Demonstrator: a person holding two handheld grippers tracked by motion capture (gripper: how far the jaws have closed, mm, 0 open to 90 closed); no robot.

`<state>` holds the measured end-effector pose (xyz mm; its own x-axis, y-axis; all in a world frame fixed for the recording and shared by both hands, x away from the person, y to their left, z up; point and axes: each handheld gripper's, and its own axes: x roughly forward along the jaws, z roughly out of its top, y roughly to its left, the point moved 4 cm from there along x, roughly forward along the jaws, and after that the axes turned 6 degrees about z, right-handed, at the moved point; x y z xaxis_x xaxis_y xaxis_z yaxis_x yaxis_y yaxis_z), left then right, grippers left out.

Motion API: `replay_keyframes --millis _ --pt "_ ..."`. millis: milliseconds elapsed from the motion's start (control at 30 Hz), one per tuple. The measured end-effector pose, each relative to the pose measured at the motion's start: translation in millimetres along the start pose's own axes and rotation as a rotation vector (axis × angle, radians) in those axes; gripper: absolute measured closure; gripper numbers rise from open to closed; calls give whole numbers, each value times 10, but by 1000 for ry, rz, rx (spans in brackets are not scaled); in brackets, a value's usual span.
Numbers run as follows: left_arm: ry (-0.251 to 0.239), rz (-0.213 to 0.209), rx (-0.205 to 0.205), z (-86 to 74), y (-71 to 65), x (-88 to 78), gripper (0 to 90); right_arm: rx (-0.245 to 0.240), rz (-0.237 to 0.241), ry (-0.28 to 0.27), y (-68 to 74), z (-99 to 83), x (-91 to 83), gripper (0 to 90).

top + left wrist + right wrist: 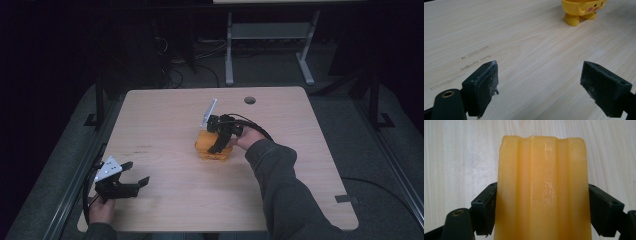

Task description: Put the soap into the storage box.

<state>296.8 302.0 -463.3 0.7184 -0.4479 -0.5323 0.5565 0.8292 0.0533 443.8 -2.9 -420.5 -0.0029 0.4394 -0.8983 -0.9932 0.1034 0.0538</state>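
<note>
On table (pixel 165 115), yellow toy (pixel 206 146) (no writing)

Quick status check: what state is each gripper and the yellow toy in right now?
Left gripper: open, holding nothing, low over the table.
Right gripper: shut on the yellow toy, a jaw against each side.
Yellow toy: standing on the table, clamped by the right gripper.

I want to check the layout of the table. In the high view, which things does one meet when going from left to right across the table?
left gripper, held open near the table's left front corner → yellow toy with the right gripper closed on it → person's right hand → round hole, farther back.
</note>
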Motion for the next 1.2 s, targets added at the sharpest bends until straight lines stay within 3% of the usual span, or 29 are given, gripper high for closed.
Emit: replay_keyframes --millis 267,567,833,1200 --pt "0 2 -2 -2 2 2 143 -1 6 6 -11 -6 66 204" --pt "-7 -1 -6 3 -7 3 143 21 9 -30 -33 -43 76 200" --pt "-2 1 -4 -1 -6 7 143 37 0 -13 -29 -60 107 185" --pt "-1 0 -5 -4 -11 9 143 50 -18 -40 -12 -62 28 169"
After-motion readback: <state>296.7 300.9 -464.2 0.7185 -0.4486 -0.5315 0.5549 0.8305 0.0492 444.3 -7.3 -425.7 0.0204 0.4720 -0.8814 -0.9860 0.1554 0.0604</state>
